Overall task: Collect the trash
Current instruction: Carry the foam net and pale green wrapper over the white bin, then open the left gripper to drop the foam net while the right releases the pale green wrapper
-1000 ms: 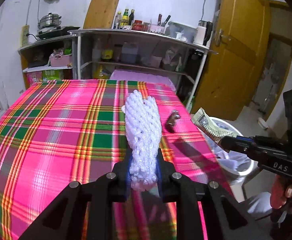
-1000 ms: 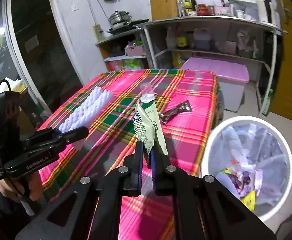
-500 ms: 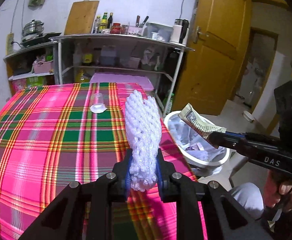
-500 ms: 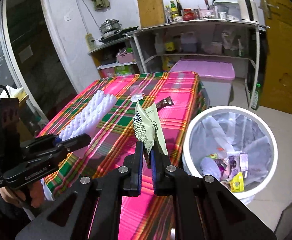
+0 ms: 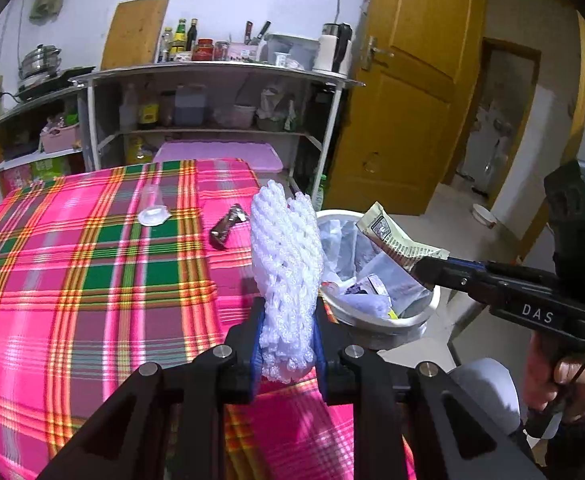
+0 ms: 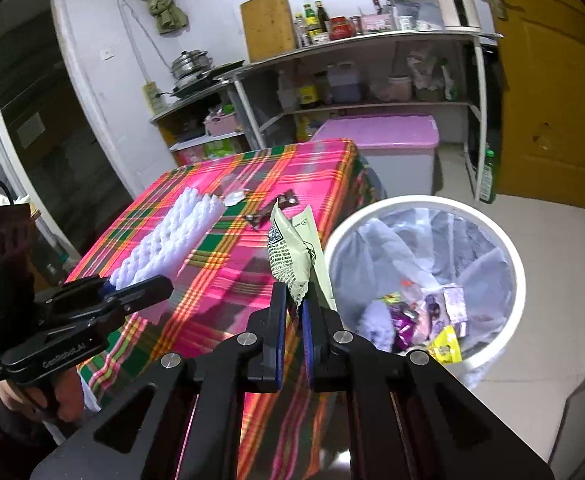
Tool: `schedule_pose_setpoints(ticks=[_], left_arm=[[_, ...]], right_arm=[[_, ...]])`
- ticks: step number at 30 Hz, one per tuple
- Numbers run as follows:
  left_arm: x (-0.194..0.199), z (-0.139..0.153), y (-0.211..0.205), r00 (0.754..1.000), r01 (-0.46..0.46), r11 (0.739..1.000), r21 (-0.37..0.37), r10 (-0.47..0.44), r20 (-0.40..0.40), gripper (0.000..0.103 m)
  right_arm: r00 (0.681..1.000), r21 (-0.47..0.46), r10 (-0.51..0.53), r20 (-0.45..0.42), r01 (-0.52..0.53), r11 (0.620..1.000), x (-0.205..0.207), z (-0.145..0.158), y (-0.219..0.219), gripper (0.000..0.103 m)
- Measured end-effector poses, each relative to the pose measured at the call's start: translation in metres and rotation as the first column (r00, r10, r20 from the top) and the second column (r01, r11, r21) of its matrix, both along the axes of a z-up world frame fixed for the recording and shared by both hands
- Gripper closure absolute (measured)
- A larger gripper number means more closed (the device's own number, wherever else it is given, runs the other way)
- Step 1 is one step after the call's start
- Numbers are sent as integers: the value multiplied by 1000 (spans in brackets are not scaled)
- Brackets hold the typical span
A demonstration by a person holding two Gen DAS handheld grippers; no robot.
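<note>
Left wrist view, our left gripper clamping white foam netting over the plaid table, our right gripper pinching a green wrapper (beside the white bin, dark wrapper lying on the cloth).

On the worktop a lid lies left of a wrapper. The bin stands on the floor off the worktop's right edge, trash inside. Shelves stand behind the worktop, a door to their right.
</note>
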State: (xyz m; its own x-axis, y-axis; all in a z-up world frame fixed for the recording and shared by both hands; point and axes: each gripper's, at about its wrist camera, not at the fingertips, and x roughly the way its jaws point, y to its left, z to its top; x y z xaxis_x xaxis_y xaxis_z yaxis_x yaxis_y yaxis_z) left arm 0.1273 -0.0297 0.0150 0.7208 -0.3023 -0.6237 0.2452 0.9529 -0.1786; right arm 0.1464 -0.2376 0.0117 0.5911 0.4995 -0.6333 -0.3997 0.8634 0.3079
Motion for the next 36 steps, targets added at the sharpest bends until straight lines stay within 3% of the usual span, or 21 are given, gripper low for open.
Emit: schedule_pose_setpoints(ticks=[20, 36], left_arm=[[49, -19, -72, 989, 140, 989, 50, -138, -47, 82], [92, -54, -104, 974, 182, 982, 48, -174, -142, 81]], right_arm=[[986, 4, -149, -74, 149, 989, 17, -28, -61, 95], [965, -27, -193, -175, 191, 981, 46, -63, -77, 95]])
